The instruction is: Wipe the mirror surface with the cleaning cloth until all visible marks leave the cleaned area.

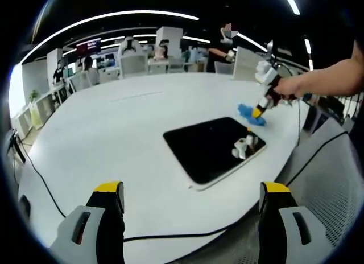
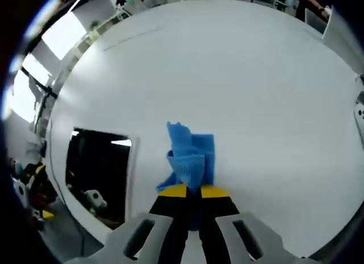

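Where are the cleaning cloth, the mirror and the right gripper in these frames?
cleaning cloth (image 2: pixel 192 156): right gripper view, on its bunched blue middle.
mirror (image 1: pixel 207 147): left gripper view, on its dark reflecting face.
right gripper (image 2: pixel 193 190): right gripper view, between its yellow tips, shut on the cloth.

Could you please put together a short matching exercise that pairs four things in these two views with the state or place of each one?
Things:
1. cleaning cloth
2. mirror
3. left gripper
4. right gripper

States or places:
A. jaws wide apart, holding nothing, raised above the near part of the white table
B. lies flat on the table, dark, with a pale rim
C. blue, bunched up, on the table beside the mirror
D. jaws closed on a fold of blue fabric

Pairs: 1-C, 2-B, 3-A, 4-D
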